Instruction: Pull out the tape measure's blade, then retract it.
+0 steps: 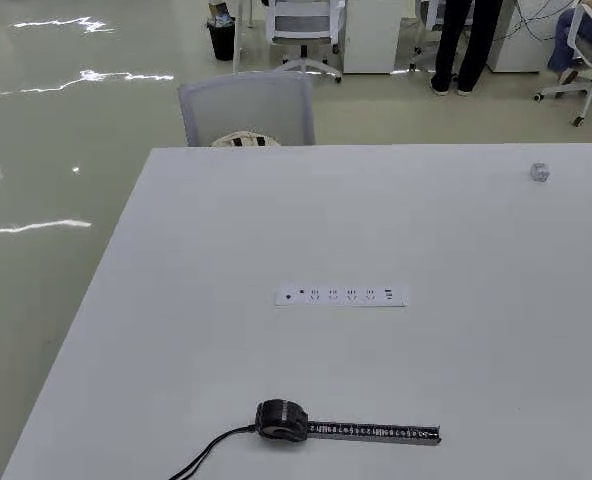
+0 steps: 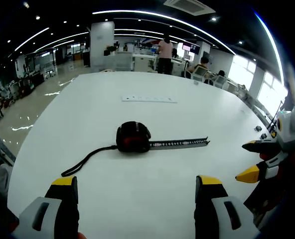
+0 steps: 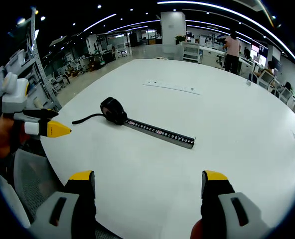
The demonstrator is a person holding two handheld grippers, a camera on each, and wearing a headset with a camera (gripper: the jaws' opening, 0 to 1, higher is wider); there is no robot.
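The tape measure (image 1: 281,420) lies on the white counter (image 1: 476,350) at the bottom centre of the head view. Its black and red case rests flat, and its blade (image 1: 376,432) reaches out of the case toward the right of the frame, flat on the surface. A dark wrist strap (image 1: 211,450) trails from the case toward the lower left edge. Above it in the middle of the frame lies a white power strip (image 1: 341,296), well apart from the tape measure, and a small crumpled object (image 1: 539,172) sits near the upper right. A grey chair (image 1: 246,108) stands at the counter's far edge, and a person (image 1: 466,45) stands at the top of the frame. In the left gripper view the left gripper (image 2: 136,199) hangs above the counter's near edge, its yellow-tipped jaws wide apart and holding nothing, with the tape measure in the centre beyond them. In the right gripper view the right gripper (image 3: 148,191) also has its jaws spread wide and unladen, with the tape measure in the upper left and the blade running diagonally toward the centre.
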